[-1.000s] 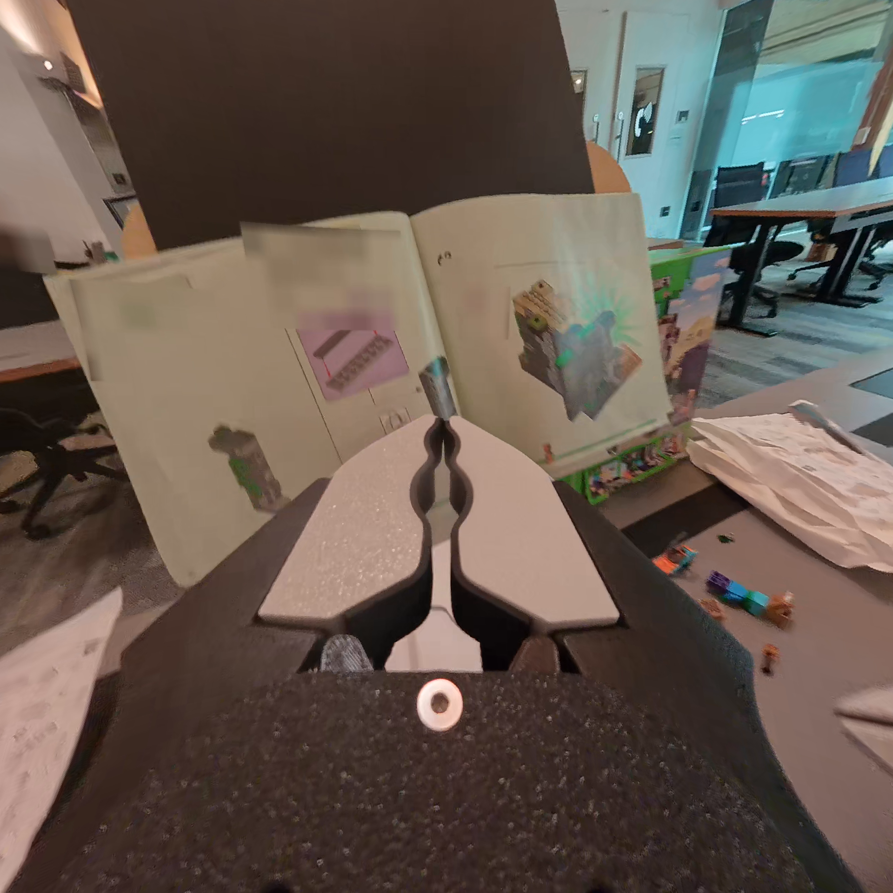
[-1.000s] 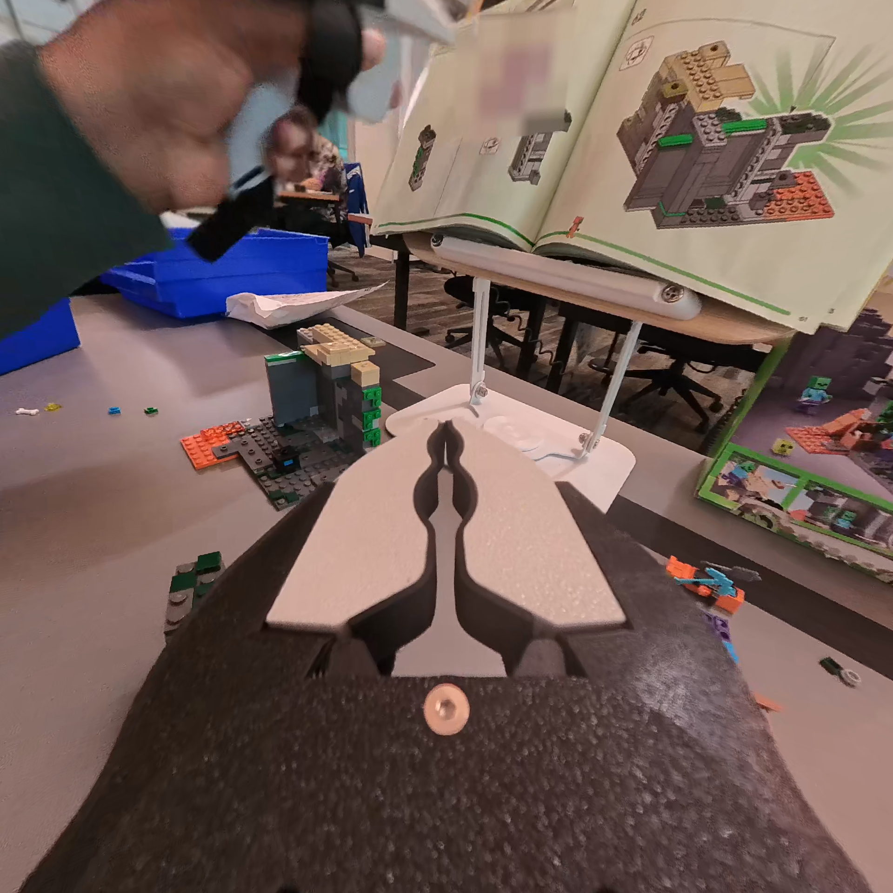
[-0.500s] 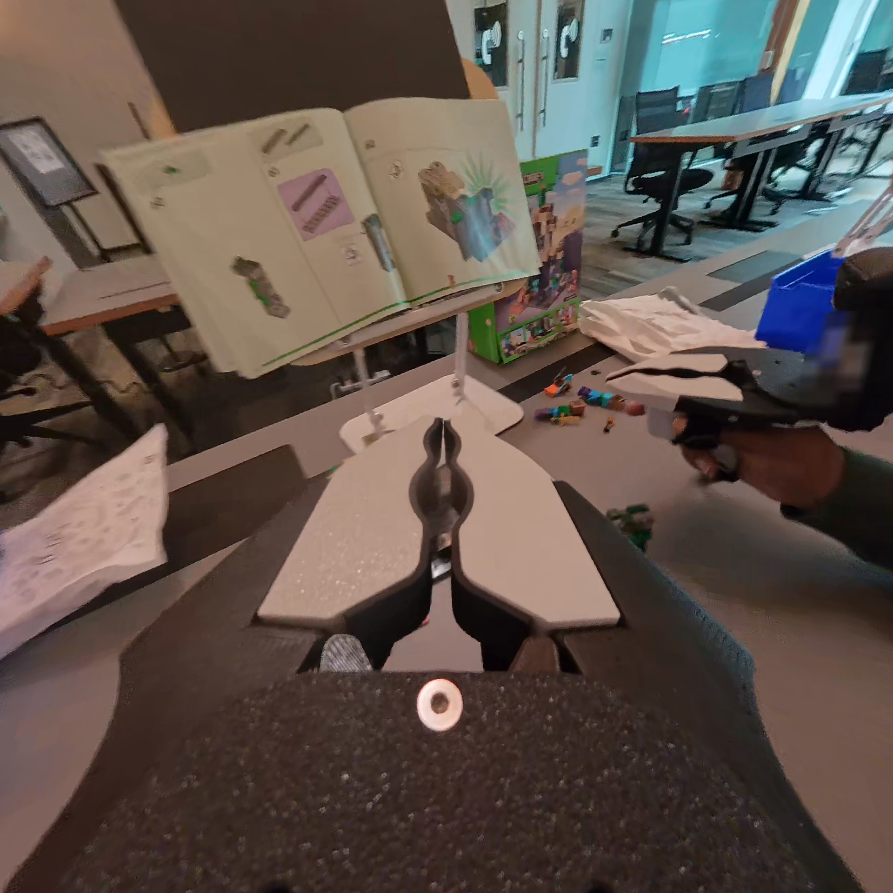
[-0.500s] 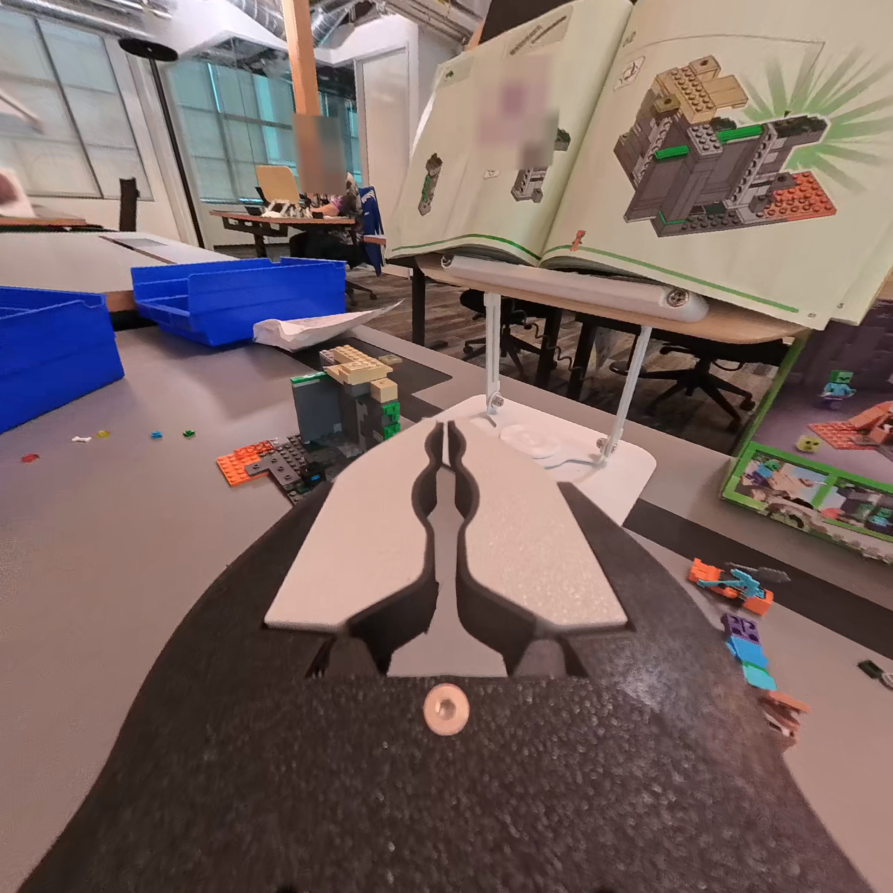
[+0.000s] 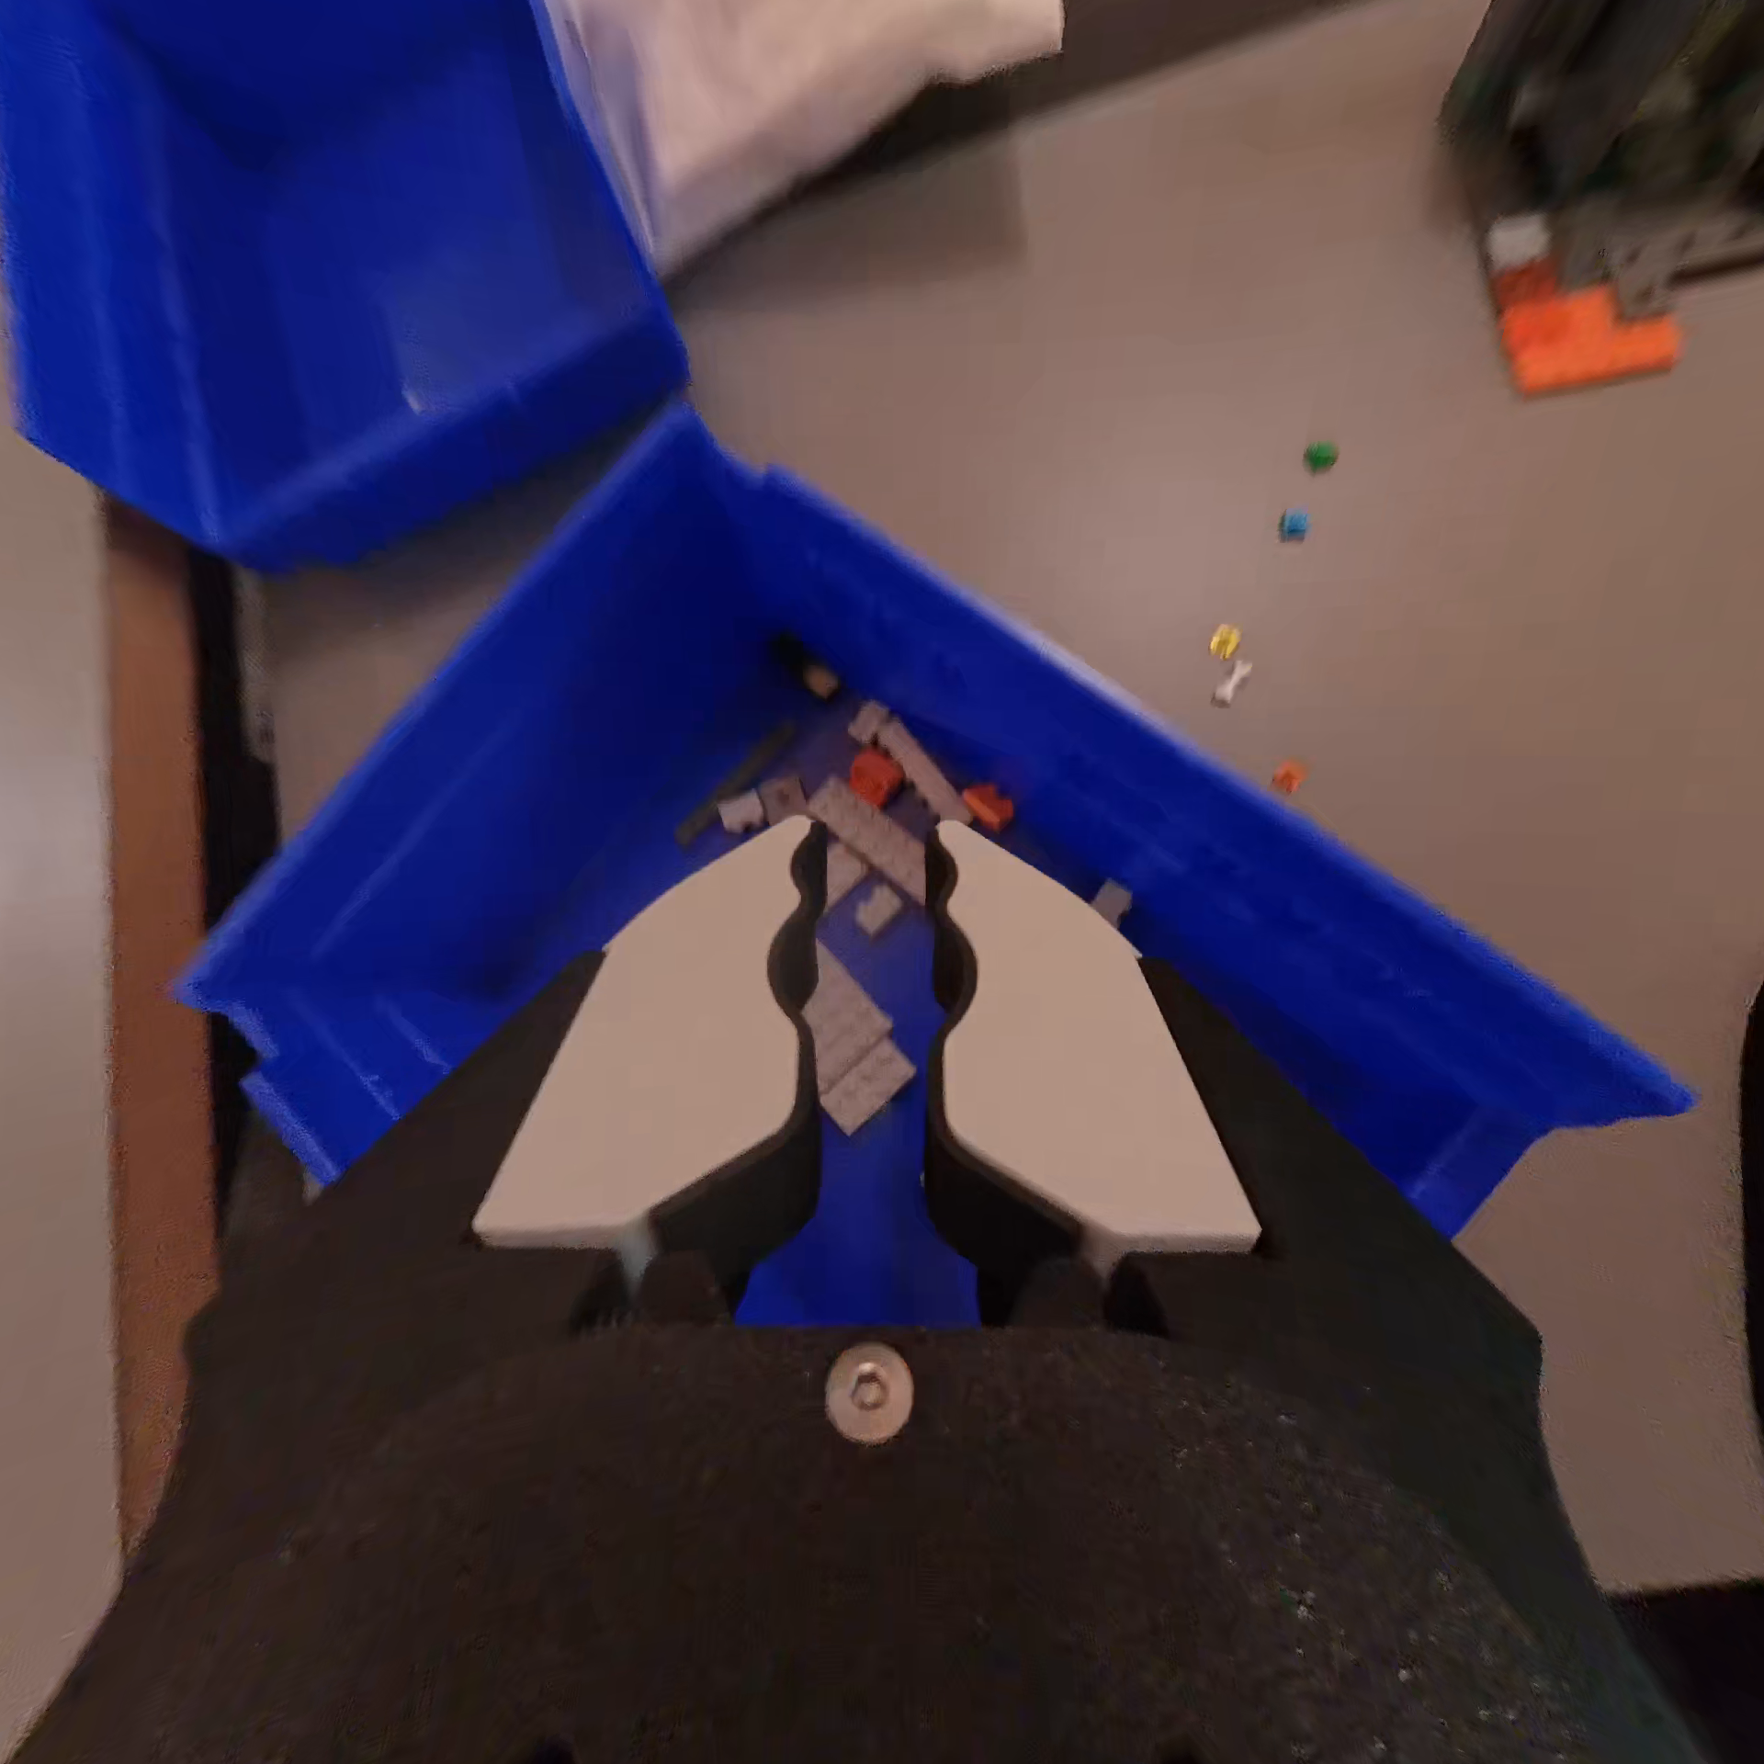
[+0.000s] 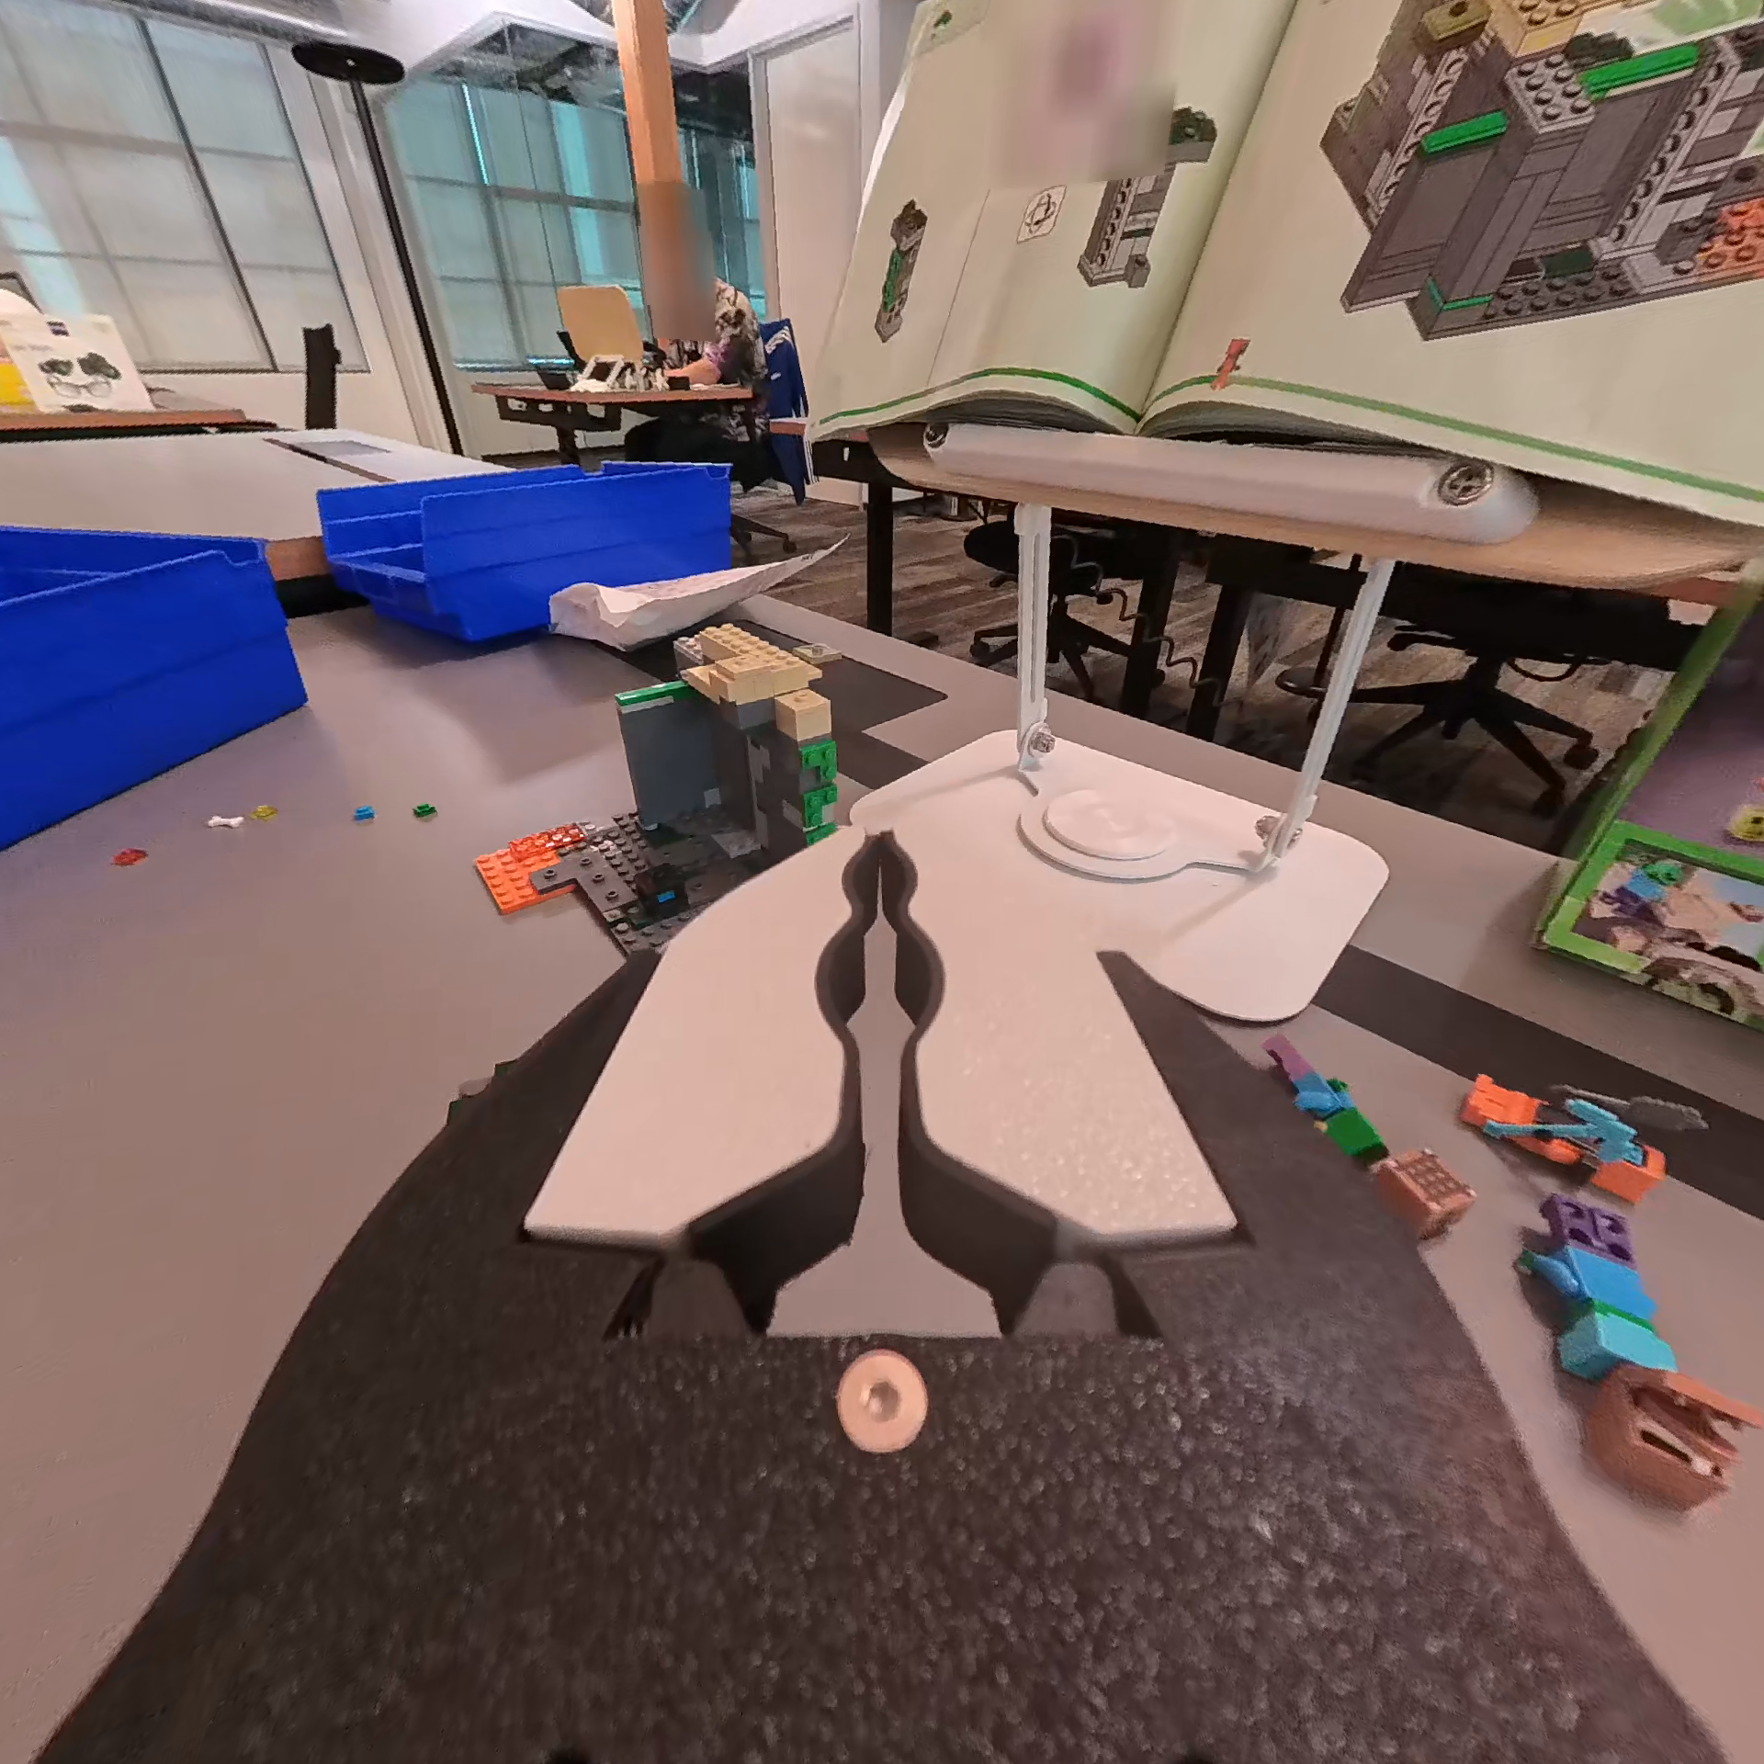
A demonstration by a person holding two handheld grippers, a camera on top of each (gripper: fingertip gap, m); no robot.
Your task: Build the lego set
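In the left wrist view my left gripper [image 5: 871,840] hangs parted and empty over the blue bin [image 5: 458,859], with the grey plates [image 5: 864,840] right under its tips; I would pick one plate, drop straight and close on its long edges. In the right wrist view my right gripper [image 6: 880,850] is closed on nothing, with the half-built model [image 6: 735,764] just ahead to its left.

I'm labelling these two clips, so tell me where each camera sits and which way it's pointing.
Left wrist view: on the left gripper, looking steeply down into a blue bin of grey pieces; own jaws open.
Right wrist view: on the right gripper, looking level across the table at the lego build; jaws shut.
Shared: bins, build, loose small pieces.
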